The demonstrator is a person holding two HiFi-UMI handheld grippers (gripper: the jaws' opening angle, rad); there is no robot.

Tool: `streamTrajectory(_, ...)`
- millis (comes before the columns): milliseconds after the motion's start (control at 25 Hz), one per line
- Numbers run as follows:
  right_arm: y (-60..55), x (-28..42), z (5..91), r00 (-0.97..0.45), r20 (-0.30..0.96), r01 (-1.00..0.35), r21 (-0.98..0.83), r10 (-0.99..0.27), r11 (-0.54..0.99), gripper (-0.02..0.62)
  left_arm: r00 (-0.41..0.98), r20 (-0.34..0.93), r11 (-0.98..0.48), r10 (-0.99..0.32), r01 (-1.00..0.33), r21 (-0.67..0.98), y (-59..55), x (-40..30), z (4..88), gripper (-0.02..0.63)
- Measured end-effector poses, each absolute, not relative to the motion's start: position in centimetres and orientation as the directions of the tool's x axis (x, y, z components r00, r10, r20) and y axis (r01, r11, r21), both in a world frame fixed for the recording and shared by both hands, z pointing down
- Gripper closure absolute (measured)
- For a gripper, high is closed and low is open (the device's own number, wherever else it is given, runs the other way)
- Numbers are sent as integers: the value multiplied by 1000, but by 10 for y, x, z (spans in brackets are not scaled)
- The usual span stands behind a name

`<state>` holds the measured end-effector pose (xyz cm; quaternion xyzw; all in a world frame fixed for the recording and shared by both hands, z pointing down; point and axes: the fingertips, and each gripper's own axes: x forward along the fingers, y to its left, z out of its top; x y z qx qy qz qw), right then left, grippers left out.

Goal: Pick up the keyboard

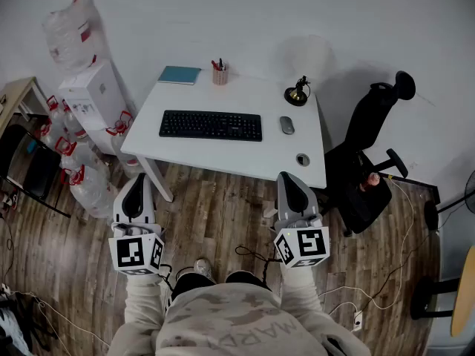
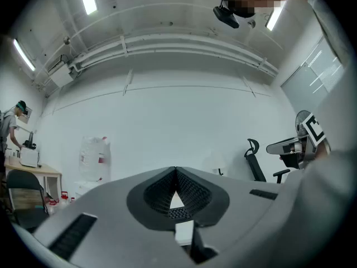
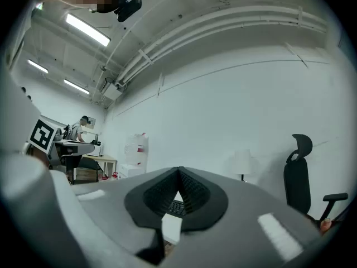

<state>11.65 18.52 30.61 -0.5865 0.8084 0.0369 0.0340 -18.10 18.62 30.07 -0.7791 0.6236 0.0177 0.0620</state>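
The keyboard (image 1: 210, 125) lies untouched on the tabletop (image 1: 245, 162), well apart from the left gripper (image 1: 139, 180) and right gripper (image 1: 289, 178), whose fingers (image 2: 159, 191) are pressed together and empty, probably because no reach has begun.

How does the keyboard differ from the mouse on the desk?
The keyboard is black, while the mouse is grey. The keyboard is long, flat and rectangular; the mouse is small, oval and rounded. The keyboard runs side to side across the middle of the desk, and the mouse points front to back, lying just to the keyboard's right with a gap between them. Both lie flat on the white desk.
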Motion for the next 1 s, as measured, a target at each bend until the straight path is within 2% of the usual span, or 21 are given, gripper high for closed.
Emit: streamTrajectory(1000,139,76,311,-240,-139,-969,-19,-961,245,586,279,-118,-272,-953,-959,-74,120,-225,305,600)
